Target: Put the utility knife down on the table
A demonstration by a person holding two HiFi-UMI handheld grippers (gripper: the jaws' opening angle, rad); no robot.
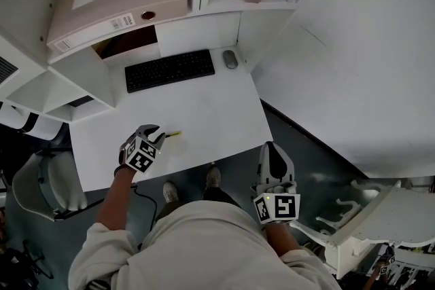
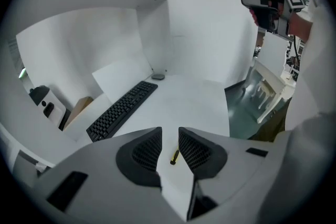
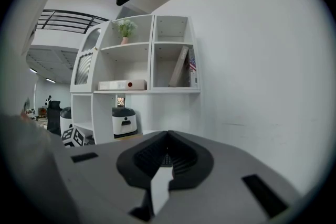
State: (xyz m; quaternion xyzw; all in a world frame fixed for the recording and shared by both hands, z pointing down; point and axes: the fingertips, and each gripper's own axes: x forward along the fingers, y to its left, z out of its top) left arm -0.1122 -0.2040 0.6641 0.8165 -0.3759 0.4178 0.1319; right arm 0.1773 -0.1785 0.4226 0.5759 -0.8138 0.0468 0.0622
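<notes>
right gripper (image 1: 271,149): lower right of centre in the head view, over the dark floor (image 1: 306,146), just off the table's near edge. In its own view (image 3: 168,137) the jaws are pressed together with nothing between them, and it is aimed at the shelf unit.
left gripper (image 1: 160,133): lower left of centre in the head view, over the near part of the table. In its own view (image 2: 169,135) the jaws stand apart with a clear gap and grip nothing.
utility knife (image 1: 172,135): small, yellow and dark. It lies flat on the table just past the left jaw tips. In the left gripper view (image 2: 174,156) it shows through the gap between the jaws, touching neither pad.
table (image 1: 204,115): white top at frame centre. The knife sits near its front edge.
shoes (image 1: 213,177): two, on the floor below the table's near edge, between the grippers.
keyboard (image 1: 170,69): black, at the far side of the table, well apart from the knife. It runs diagonally at left centre in the left gripper view (image 2: 122,109).
mouse (image 1: 230,59): grey, just right of the keyboard.
binder (image 1: 119,0): pale, lying flat on the shelf at upper left, above the keyboard, with a red dot on its spine.
shelf unit (image 3: 142,60): white cubbies. A plant (image 3: 125,27) stands in the top left cubby of the right gripper view.
</notes>
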